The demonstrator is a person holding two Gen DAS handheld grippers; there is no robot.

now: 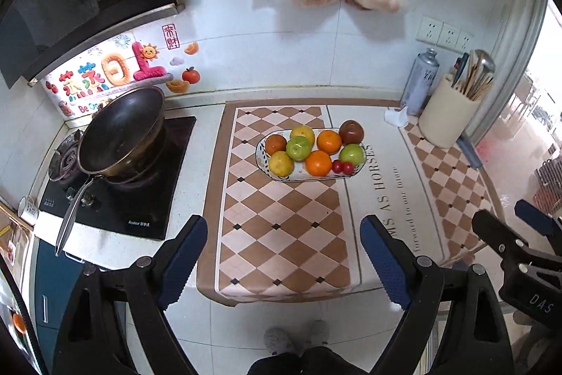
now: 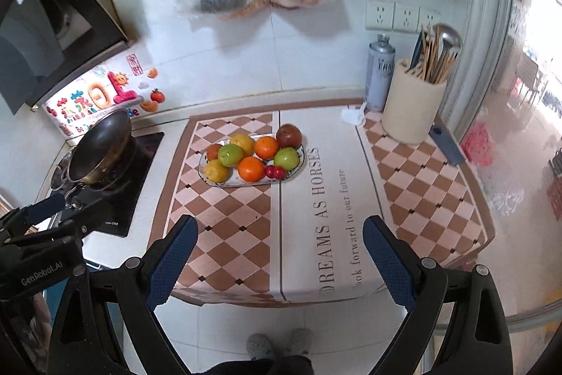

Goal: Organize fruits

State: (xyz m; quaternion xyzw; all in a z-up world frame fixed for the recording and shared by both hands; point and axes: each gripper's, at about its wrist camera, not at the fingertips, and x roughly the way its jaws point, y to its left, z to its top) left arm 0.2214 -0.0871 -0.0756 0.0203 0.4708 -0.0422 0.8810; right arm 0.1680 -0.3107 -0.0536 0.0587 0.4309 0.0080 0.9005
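Left wrist view is showing the left gripper (image 1: 282,255) hanging low in the frame with its jaws standing wide apart and holding nothing, out past the near edge of the table (image 1: 196,143), over the floor (image 1: 224,333). An oval plate (image 1: 261,160) piled with fruits (image 1: 318,163) is sitting at mid-frame on the checkered mat (image 1: 277,234), well apart from both grippers, with bare mat lying between. A wok (image 1: 123,132) is resting on the stove (image 1: 140,199) at the left, and a utensil holder (image 1: 446,118) is standing at the upper right beside a spray can (image 1: 419,83). Right wrist view is showing the right gripper (image 2: 279,259) likewise spread and empty, hovering off the mat's near edge.
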